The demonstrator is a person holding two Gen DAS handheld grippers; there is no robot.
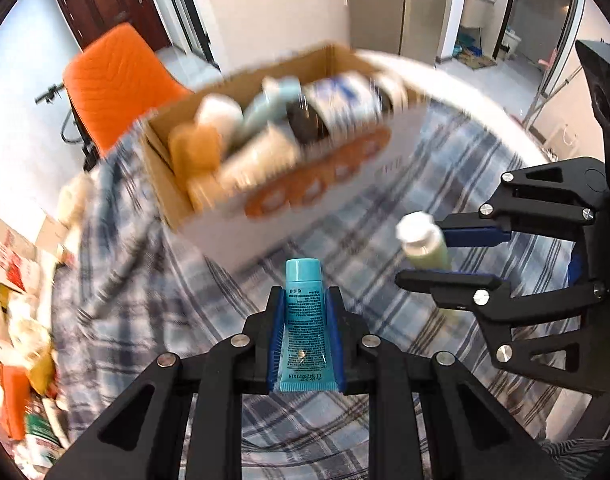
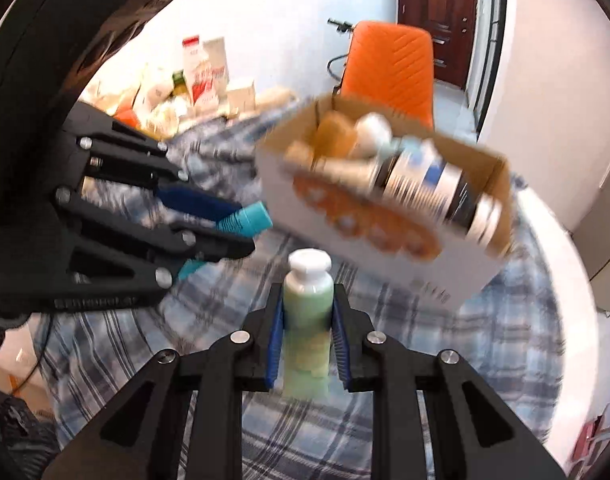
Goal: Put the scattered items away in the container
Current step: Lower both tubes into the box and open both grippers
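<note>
The left gripper point(image 1: 303, 300) clamps a teal tube point(image 1: 303, 320), the right gripper point(image 2: 307, 300) a green bottle point(image 2: 308, 300), near the full cardboard box point(image 1: 233, 216).

Cardboard box point(image 1: 209, 216), plaid cloth point(image 1: 385, 264), glossy plastic tube point(image 1: 305, 332).

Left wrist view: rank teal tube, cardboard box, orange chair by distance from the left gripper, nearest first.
1. teal tube: clamped in the left gripper.
2. cardboard box: ahead on the plaid cloth, already holding bottles.
3. orange chair: behind the box, upper left.
</note>
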